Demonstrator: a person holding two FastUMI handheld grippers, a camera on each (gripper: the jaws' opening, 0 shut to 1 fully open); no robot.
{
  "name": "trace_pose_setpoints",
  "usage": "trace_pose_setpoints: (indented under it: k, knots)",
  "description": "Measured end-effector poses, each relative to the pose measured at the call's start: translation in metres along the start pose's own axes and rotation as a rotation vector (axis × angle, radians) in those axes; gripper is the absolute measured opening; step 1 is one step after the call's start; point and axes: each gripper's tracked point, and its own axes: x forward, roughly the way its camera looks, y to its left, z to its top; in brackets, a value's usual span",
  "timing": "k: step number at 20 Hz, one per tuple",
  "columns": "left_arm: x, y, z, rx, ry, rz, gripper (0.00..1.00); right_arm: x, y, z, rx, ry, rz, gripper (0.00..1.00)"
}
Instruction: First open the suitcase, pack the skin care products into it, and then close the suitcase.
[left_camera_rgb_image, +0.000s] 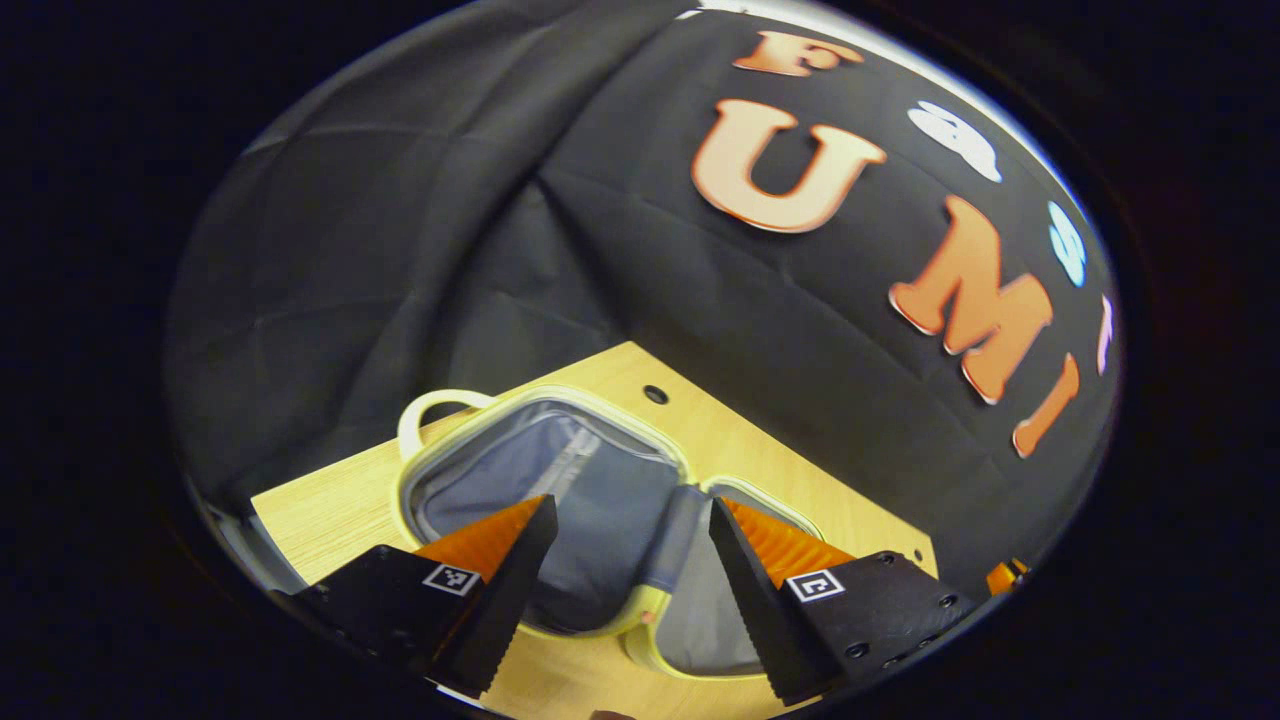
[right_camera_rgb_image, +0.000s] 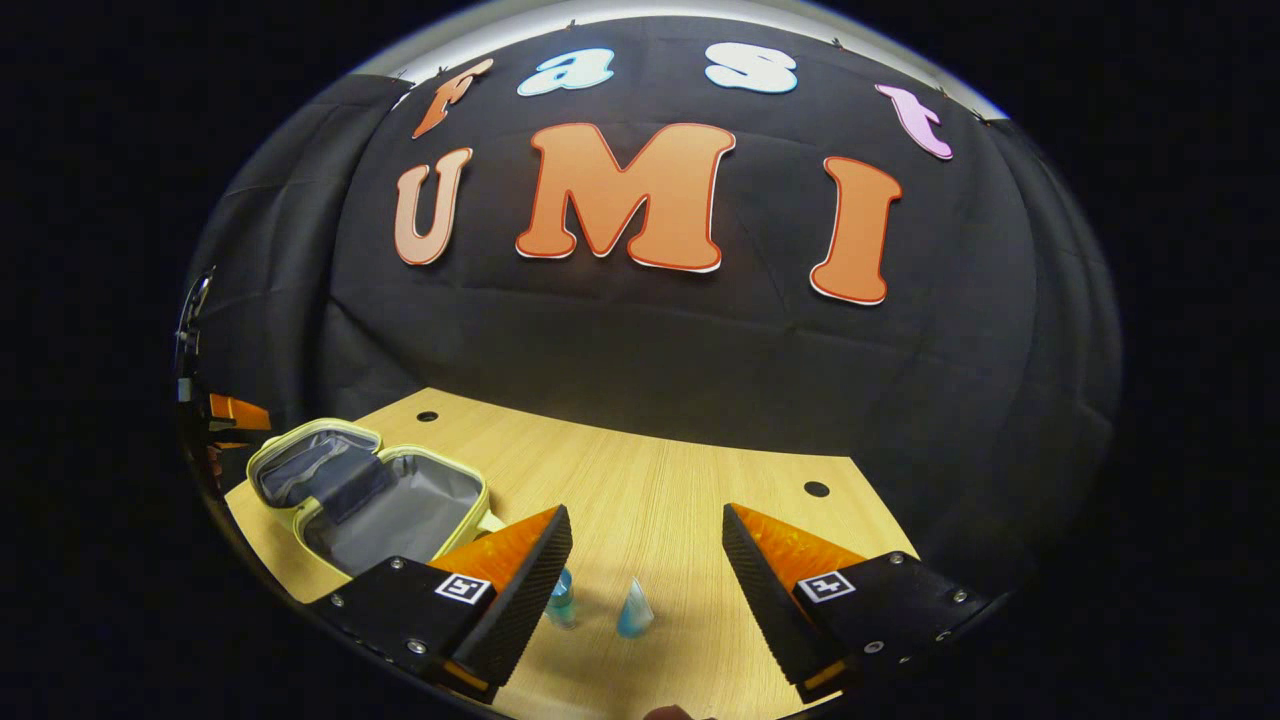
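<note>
A small yellow suitcase (left_camera_rgb_image: 590, 480) lies open flat on the wooden table (left_camera_rgb_image: 330, 510), its grey lining showing in both halves. My left gripper (left_camera_rgb_image: 632, 525) hovers open right above it with nothing between its fingers. In the right gripper view the same suitcase (right_camera_rgb_image: 370, 495) lies at the left of the table. Two small blue skin care bottles (right_camera_rgb_image: 635, 610) (right_camera_rgb_image: 562, 600) stand on the wood just in front of my right gripper (right_camera_rgb_image: 645, 540), which is open and empty. One bottle is partly hidden behind my left finger (right_camera_rgb_image: 520, 570).
The table (right_camera_rgb_image: 700, 500) has round cable holes (right_camera_rgb_image: 816, 489) (right_camera_rgb_image: 427, 415) near its back edge. Black cloth walls close in behind and at both sides. A bit of the other gripper (right_camera_rgb_image: 225, 415) shows at the far left edge in the right gripper view.
</note>
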Motion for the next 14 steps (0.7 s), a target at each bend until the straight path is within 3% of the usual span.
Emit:
trace_pose_setpoints:
  k: [6,14]
  knots:
    - [-0.006,-0.096,-0.048,0.267,0.017,-0.050,0.95,-0.006,-0.021,-0.026,-0.017,0.031,0.041,0.96]
    - [-0.025,-0.214,-0.116,0.466,-0.002,-0.192,0.96,-0.014,-0.036,-0.056,-0.046,0.070,0.117,0.96]
